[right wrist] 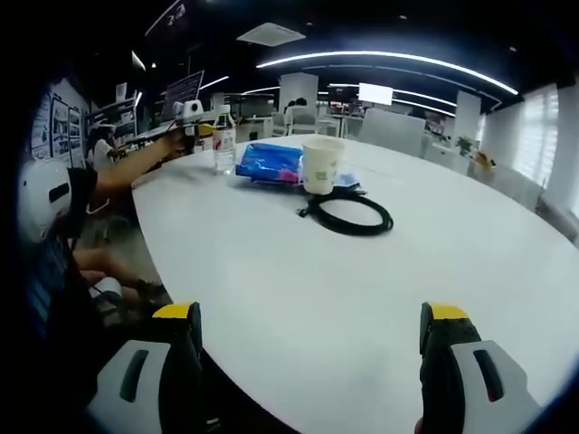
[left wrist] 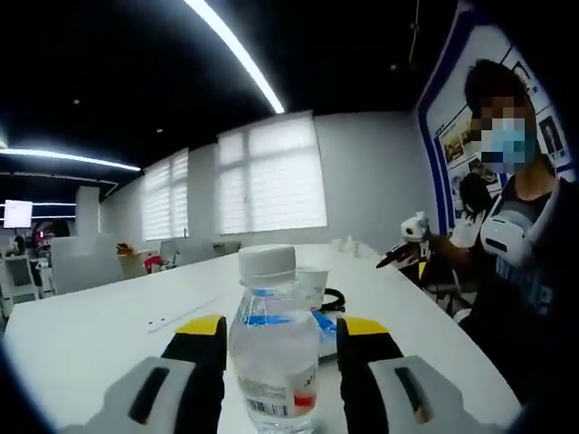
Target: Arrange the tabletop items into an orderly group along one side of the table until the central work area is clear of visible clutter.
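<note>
Now, in the left gripper view, the left gripper point(left wrist: 280, 348) has its two jaws on both sides of a clear water bottle point(left wrist: 273, 348) with a white cap, close against its body; it seems to hold the bottle, probably to carry it to the group. Just behind the bottle I see a paper cup point(left wrist: 312, 285), something blue point(left wrist: 324, 322) and part of a black cable point(left wrist: 336, 298) on the white surface point(left wrist: 109, 325).

In the right gripper view, the right gripper point(right wrist: 308, 362) is wide open and holds nothing, above the near edge of the surface point(right wrist: 298, 271). The bottle point(right wrist: 223, 140) stands far away, left of the cup point(right wrist: 322, 165). The blue packet point(right wrist: 270, 163) lies between them, and the coiled cable point(right wrist: 348, 213) is just in front of the cup. These things already sit near each other, so I judge the grouping is partly done.
</note>
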Action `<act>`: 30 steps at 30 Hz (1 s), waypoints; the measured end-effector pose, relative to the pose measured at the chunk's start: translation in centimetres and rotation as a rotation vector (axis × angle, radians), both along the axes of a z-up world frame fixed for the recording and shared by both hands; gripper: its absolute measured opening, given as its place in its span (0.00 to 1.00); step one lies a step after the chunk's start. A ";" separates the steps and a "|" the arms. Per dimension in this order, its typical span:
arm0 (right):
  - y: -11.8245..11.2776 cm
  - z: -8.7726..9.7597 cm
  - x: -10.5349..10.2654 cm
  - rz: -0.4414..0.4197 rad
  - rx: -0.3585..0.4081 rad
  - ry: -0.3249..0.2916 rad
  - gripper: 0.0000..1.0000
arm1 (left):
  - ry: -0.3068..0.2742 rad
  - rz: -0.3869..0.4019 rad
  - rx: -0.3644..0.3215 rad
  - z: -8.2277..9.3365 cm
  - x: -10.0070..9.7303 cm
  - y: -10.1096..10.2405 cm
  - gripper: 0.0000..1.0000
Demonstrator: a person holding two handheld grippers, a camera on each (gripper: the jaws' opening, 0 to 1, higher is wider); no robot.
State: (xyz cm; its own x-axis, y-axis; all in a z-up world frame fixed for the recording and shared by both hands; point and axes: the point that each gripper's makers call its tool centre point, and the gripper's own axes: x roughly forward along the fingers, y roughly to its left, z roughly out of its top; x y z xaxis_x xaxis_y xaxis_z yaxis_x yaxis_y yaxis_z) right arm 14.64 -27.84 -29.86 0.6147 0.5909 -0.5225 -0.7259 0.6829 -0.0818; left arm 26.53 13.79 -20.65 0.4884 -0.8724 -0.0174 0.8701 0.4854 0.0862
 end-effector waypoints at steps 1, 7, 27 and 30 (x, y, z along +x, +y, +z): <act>0.0 0.0 0.0 0.001 0.001 0.001 0.97 | 0.004 0.004 0.004 -0.1 0.0 0.0 0.51; 0.2 -0.1 0.1 0.008 0.004 0.002 0.97 | 0.020 0.045 0.031 -0.5 -0.3 0.2 0.55; -0.5 -0.8 1.0 -0.028 0.049 0.019 0.99 | 0.011 0.208 0.067 0.5 -2.8 1.5 0.89; -0.5 -0.8 1.0 -0.025 0.053 0.017 0.99 | 0.007 0.199 0.026 1.3 -3.9 1.2 0.88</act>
